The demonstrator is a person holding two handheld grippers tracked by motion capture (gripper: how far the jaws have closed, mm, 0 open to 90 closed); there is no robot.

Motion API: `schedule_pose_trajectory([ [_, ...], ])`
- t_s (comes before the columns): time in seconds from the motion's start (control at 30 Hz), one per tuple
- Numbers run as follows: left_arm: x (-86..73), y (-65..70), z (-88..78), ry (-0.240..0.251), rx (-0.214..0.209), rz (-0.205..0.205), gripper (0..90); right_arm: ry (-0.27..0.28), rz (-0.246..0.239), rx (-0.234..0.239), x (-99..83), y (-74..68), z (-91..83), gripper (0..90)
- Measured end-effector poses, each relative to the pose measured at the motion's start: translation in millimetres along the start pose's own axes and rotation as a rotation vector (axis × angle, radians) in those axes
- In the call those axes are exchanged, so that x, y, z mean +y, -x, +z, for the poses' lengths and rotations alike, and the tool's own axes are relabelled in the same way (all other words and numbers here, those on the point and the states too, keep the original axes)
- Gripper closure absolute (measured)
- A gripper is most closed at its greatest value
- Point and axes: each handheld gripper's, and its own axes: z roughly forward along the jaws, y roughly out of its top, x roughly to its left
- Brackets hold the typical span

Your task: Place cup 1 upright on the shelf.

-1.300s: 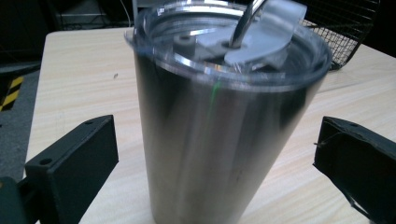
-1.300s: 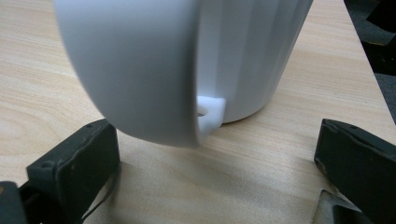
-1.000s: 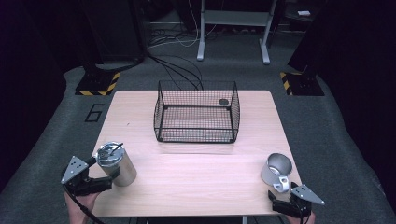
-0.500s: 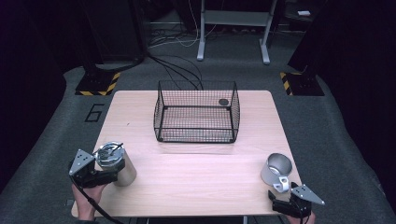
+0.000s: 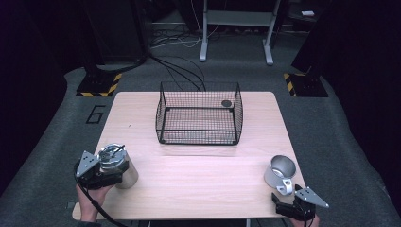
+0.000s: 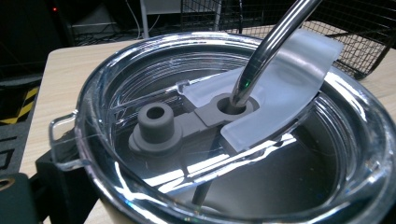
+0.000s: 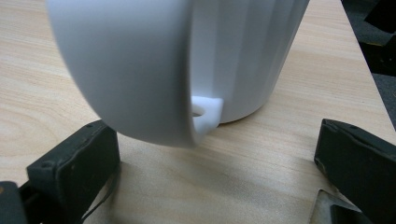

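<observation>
A steel tumbler (image 5: pixel 118 165) with a clear lid (image 6: pixel 224 130) and a metal straw (image 6: pixel 271 42) stands upright at the table's front left. My left gripper (image 5: pixel 105 171) is pressed up against it. One black jaw sits beside the tumbler wall in the left gripper view, and the lid hides the other. At the front right stands a pale metal mug (image 5: pixel 279 171), its handle (image 7: pixel 135 74) turned toward my right gripper (image 5: pixel 294 204). That gripper (image 7: pixel 212 168) is open, with one jaw on either side of the handle and neither touching it.
A black wire basket (image 5: pixel 198 140) stands mid-table toward the back, with a small dark round thing (image 5: pixel 226 103) inside. The light wooden table (image 5: pixel 198 182) is bare between tumbler and mug. Cables and yellow-striped stand feet (image 5: pixel 97 87) lie on the floor behind.
My left gripper has moved right, in against the tumbler. The right gripper and the mug have stayed put.
</observation>
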Motion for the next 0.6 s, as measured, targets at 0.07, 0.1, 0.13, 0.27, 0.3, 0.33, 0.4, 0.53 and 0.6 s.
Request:
schedule_pose_trajectory([
  [0.07,0.2,-0.6,-0.2,-0.004,-0.009,0.005,3.4,-0.001,-0.002,0.000,-0.1,0.1,-0.2,0.0],
  [0.1,0.2,-0.6,-0.2,-0.004,-0.009,0.005,3.5,-0.001,-0.002,0.000,-0.1,0.1,-0.2,0.0],
  [0.13,1.0,-1.5,-0.4,-0.011,-0.016,0.010,3.6,-0.001,0.000,-0.001,-0.1,-0.1,-0.1,0.0],
  [0.27,1.7,-1.5,-0.3,-0.014,-0.018,0.015,3.7,0.000,0.000,-0.001,0.0,-0.1,0.0,0.0],
  [0.3,1.9,-1.0,-0.4,-0.015,-0.015,0.022,3.7,0.005,-0.001,-0.004,-0.2,-0.1,0.3,0.0],
  [0.33,2.3,-0.6,-0.7,-0.020,-0.017,0.027,3.7,0.005,-0.001,-0.004,-0.2,-0.1,0.3,0.0],
  [0.4,2.8,0.0,-1.0,-0.024,-0.018,0.030,3.7,0.009,0.003,-0.003,-0.3,-0.4,0.5,0.0],
  [0.53,6.5,1.3,-4.4,-0.014,-0.020,0.033,3.8,0.007,0.004,-0.001,-0.3,-0.4,0.2,0.0],
  [0.6,9.9,3.0,-6.2,-0.008,-0.012,0.039,3.8,0.006,0.001,0.001,-0.3,-0.1,0.1,0.0],
])
